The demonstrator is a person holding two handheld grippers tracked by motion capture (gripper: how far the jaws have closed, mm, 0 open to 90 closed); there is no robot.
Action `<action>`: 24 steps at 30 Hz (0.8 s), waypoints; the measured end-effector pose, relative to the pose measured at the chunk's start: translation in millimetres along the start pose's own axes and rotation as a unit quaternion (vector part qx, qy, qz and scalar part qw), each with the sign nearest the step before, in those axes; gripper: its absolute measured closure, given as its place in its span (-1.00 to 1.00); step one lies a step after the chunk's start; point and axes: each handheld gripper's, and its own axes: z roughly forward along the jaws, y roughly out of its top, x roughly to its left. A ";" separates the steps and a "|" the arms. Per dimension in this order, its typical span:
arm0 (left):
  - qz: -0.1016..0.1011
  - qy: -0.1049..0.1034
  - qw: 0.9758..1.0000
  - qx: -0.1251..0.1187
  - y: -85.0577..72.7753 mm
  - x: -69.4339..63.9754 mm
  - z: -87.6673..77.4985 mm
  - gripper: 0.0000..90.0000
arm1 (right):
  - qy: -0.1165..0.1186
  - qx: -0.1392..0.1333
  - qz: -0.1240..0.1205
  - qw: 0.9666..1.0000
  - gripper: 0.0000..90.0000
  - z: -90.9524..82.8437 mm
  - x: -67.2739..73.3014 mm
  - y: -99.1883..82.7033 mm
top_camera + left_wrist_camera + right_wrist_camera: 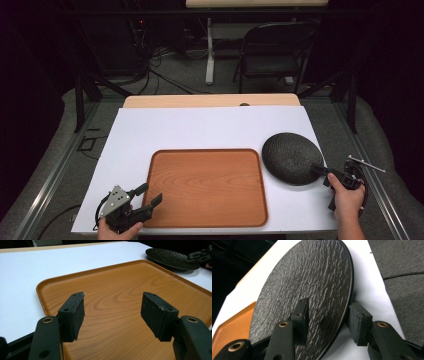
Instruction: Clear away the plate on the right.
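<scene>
A round, rough black plate [290, 155] [170, 257] [312, 277] lies on the white tabletop, to the right of a wood-grain tray [205, 151] [40, 287] [234, 325]. My right gripper [321, 172] [328, 315] straddles the plate's near right rim, one jaw over the top face and the other under the edge. A dark gap shows beside the upper pad, so the jaws stand open around the rim. My left gripper [151, 193] [113, 312] is open above the tray's near left corner, with nothing between its pads.
The white board [150, 130] covers a wooden table whose far edge [210, 100] shows at the back. A grey padded surface [402, 265] borders the table on the right. A folding chair [275, 50] and floor cables stand beyond the table.
</scene>
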 end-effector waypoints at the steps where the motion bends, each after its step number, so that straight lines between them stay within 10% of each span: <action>1: 0.000 0.000 1.000 0.000 0.0 0.0 0.0 -0.21 | 0.000 0.000 0.000 1.000 0.23 0.0 0.0 0.0; 24: -0.003 0.001 1.000 0.001 -0.1 0.5 1.5 -0.21 | 0.026 -0.007 0.042 0.999 0.44 2.9 -10.3 -0.2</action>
